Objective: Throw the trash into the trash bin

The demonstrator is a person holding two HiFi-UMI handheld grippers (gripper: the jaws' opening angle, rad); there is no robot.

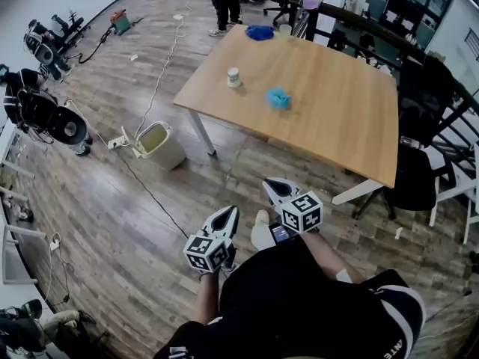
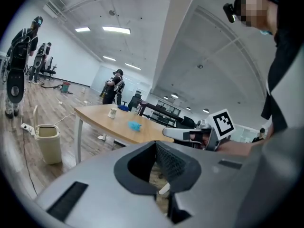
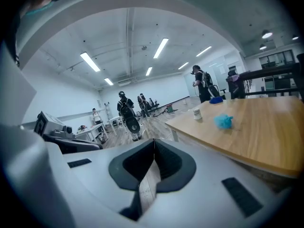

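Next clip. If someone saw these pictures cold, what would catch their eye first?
First comes the bright blue crumpled trash near the middle of the wooden table, with a small white cup to its left. Next is the cream trash bin, standing on the floor off the table's left corner. Nearest the camera, the left tongs and right tongs are both shut and empty, short of the table.

Open-plan office doubling as a test lab: a wooden table (image 1: 337, 103) and trash bin (image 1: 168, 155) stand on plank flooring (image 1: 112, 230). Black office chairs (image 1: 415, 178) and glass-walled rooms (image 1: 404, 2) sit behind. Strip lights (image 3: 90, 61) run overhead, cables (image 1: 161, 73) trail across the floor, and black machines (image 1: 45, 114) line one wall.
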